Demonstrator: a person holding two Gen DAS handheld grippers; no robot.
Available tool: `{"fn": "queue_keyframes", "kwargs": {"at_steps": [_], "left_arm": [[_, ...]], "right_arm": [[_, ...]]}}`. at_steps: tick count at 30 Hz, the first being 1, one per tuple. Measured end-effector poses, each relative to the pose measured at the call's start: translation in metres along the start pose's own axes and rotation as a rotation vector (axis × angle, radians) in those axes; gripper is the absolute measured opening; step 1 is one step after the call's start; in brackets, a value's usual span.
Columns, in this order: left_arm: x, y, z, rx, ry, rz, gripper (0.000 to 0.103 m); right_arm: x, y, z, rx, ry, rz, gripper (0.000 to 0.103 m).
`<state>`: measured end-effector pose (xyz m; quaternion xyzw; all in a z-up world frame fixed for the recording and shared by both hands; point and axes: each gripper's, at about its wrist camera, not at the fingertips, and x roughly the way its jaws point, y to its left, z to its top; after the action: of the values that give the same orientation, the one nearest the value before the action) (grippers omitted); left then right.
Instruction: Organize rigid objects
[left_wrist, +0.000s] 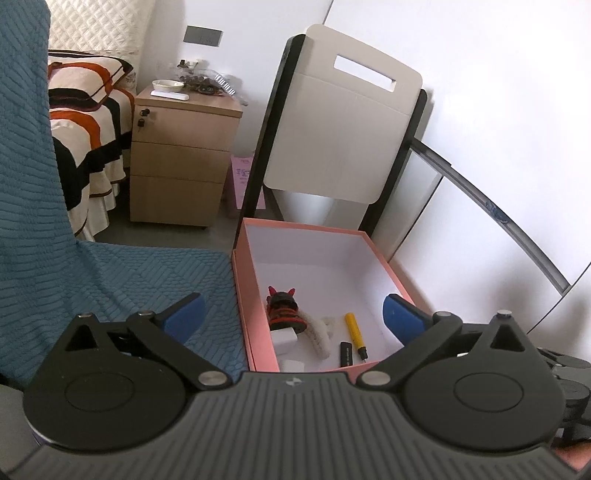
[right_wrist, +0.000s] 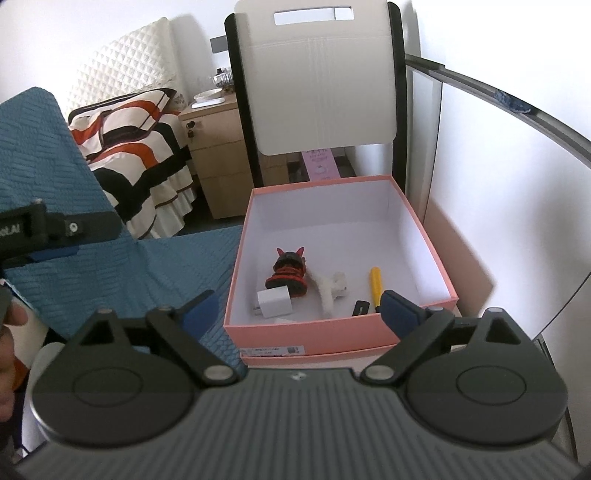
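Beside the blue textured cover (right_wrist: 122, 269) sits an open pink cardboard box (right_wrist: 306, 332), holding a red-black figurine (right_wrist: 288, 271), white charger cube (right_wrist: 273, 302), yellow pen (right_wrist: 376, 282). Left gripper (left_wrist: 291, 314) and right gripper (right_wrist: 299, 310) both gape, empty.

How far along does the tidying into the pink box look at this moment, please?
Done: the pink box already holds a red-black figurine, white charger, white clip, yellow pen and black stick. In hand: nothing; both grippers open. Left: no loose items visible.
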<state>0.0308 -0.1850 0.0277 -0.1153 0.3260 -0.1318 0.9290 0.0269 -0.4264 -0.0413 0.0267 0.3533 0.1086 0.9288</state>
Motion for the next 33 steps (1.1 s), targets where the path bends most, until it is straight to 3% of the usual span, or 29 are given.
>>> {"fn": "queue_keyframes", "kwargs": {"at_steps": [33], "left_arm": [[0.011, 0.006, -0.005, -0.032, 0.049, 0.006, 0.103]], "right_arm": [[0.010, -0.002, -0.009, -0.010, 0.022, -0.029, 0.096]]}}
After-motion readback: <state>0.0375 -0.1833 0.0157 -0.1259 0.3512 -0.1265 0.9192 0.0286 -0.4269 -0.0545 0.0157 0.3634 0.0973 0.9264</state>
